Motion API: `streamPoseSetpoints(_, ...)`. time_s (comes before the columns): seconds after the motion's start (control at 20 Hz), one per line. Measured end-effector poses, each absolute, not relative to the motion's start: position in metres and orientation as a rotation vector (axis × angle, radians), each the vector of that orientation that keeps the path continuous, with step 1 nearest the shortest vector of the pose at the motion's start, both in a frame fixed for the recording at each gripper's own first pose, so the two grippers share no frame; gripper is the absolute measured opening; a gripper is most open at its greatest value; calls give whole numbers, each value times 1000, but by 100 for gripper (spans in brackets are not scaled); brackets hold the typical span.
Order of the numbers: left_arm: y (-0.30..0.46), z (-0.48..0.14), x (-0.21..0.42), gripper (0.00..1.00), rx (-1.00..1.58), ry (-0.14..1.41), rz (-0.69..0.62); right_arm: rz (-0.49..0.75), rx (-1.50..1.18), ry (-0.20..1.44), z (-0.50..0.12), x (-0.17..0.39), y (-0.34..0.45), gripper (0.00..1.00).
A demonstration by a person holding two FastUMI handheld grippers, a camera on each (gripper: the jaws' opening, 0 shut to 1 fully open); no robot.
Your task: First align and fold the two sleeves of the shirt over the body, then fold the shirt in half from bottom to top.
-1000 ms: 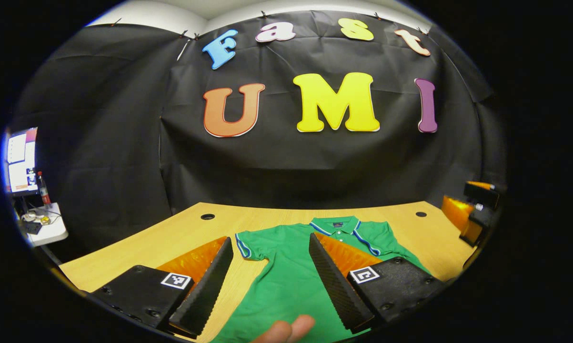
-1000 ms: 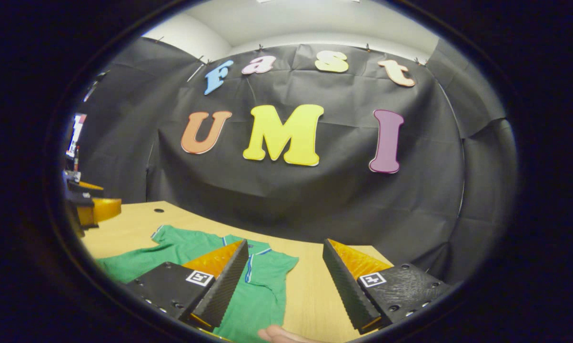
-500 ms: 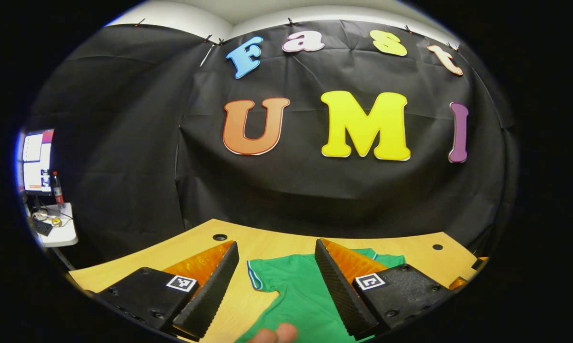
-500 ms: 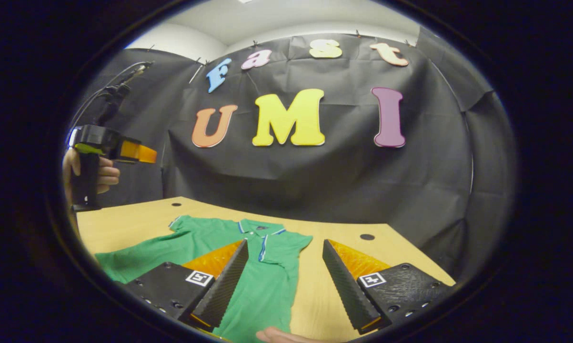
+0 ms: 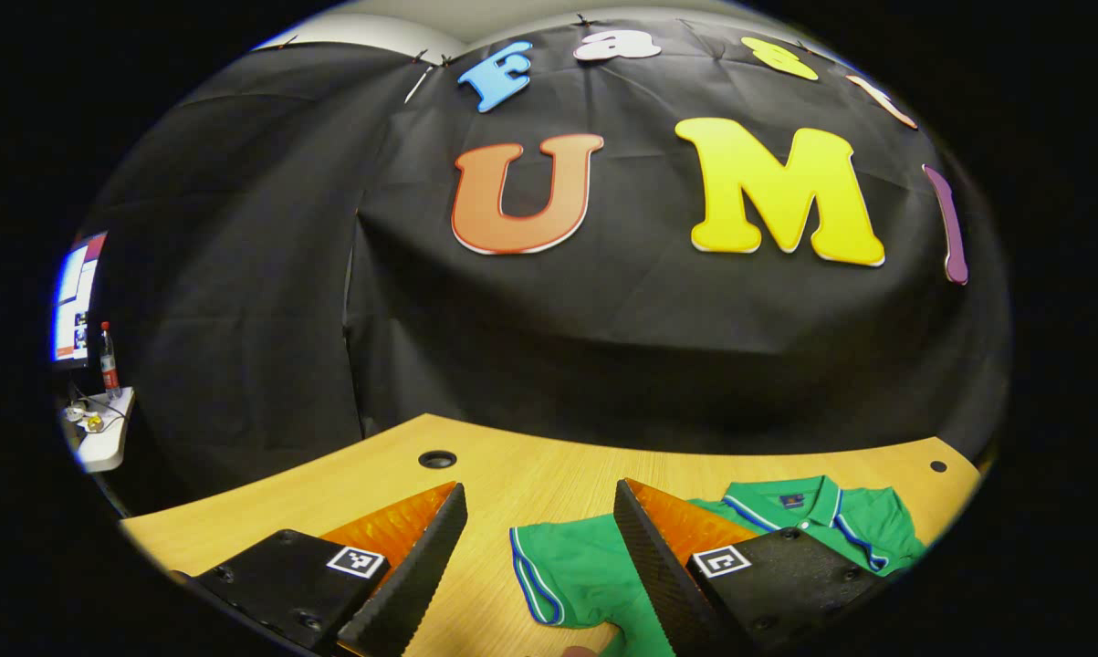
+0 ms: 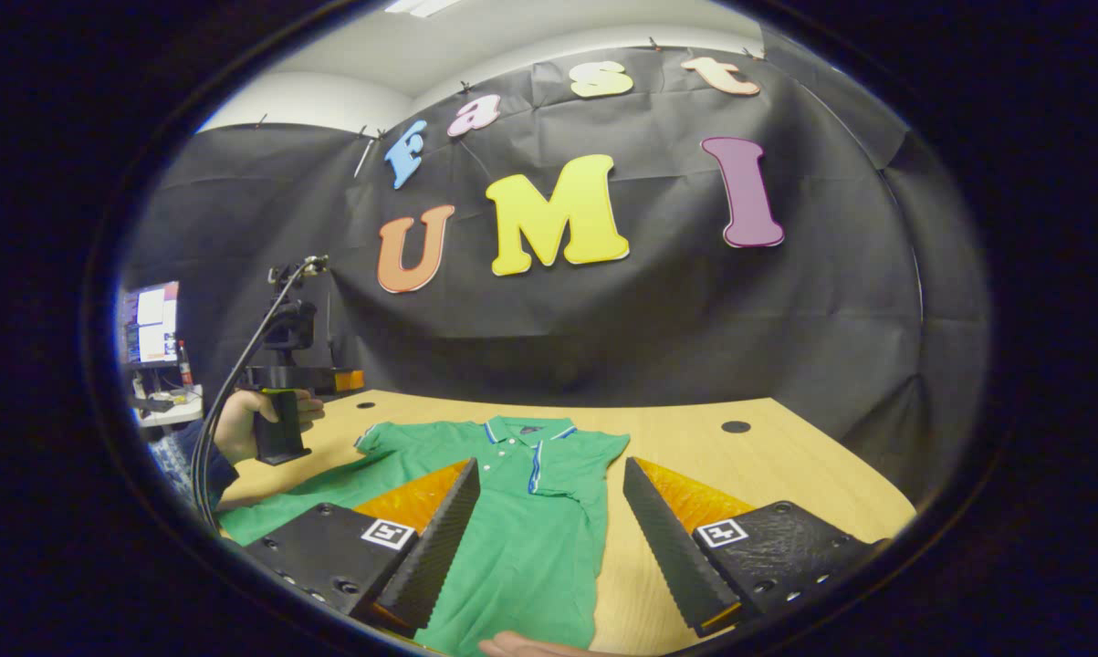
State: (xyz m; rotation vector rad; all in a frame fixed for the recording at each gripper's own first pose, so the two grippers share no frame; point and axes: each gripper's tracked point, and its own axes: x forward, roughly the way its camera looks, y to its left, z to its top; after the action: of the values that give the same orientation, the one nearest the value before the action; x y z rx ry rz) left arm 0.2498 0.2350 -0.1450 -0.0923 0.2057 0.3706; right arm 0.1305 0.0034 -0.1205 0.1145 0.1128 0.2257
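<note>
Fingers of both grippers, left gripper (image 5: 539, 570) and right gripper (image 6: 549, 538), spread wide above the flat green shirt (image 6: 521, 511).

Left gripper (image 6: 334, 380): black handle, black cables; patterned blue sleeve (image 6: 183, 461) (pattern unclear); square markers.

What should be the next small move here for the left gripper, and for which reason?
Probably lower the left gripper onto the sleeve just ahead of it and close on the striped cuff. The green polo shirt lies flat on the wooden table with this sleeve spread outward, unfolded, and the jaws stand open and empty above it.
</note>
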Motion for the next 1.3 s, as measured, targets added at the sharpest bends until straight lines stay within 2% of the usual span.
streamPoseSetpoints(0.05, 240, -163, 249, 100, -99, 246, 385, 229, 108, 102, -118, 131, 6, 96)
streamPoseSetpoints(0.3, 239, -207, 255, 100, -169, 382, 340, 236, 45, 68, -119, 129, 16, 96)
streamPoseSetpoints(0.35, 240, -215, 259, 100, -198, 407, 343, 250, 29, 76, -122, 128, 22, 92)
streamPoseSetpoints(0.4, 240, -222, 260, 100, -230, 448, 347, 262, 13, 81, -125, 127, 28, 96)
streamPoseSetpoints(0.5, 243, -235, 261, 100, -259, 517, 353, 272, -29, 74, -126, 125, 33, 96)
streamPoseSetpoints(0.7, 239, -241, 274, 98, -234, 547, 317, 266, -109, 24, -122, 120, 42, 95)
streamPoseSetpoints(0.8, 232, -250, 281, 80, -209, 569, 326, 267, -106, 34, -128, 120, 44, 95)
streamPoseSetpoints(0.85, 237, -250, 281, 76, -179, 582, 335, 265, -102, 48, -131, 120, 45, 95)
streamPoseSetpoints(0.9, 240, -252, 282, 68, -157, 596, 338, 268, -101, 61, -134, 121, 46, 95)
streamPoseSetpoints(0.95, 239, -252, 285, 49, -143, 601, 327, 270, -103, 68, -135, 120, 47, 95)
streamPoseSetpoints(1.0, 236, -251, 288, 43, -133, 602, 310, 269, -107, 68, -135, 120, 47, 96)
streamPoseSetpoints(1.05, 233, -252, 287, 30, -134, 612, 295, 267, -111, 64, -134, 121, 47, 96)
streamPoseSetpoints(1.15, 219, -250, 286, 17, -181, 627, 256, 255, -107, 47, -130, 122, 44, 95)
streamPoseSetpoints(1.3, 209, -241, 283, 12, -173, 638, 245, 251, -83, 47, -130, 122, 43, 96)
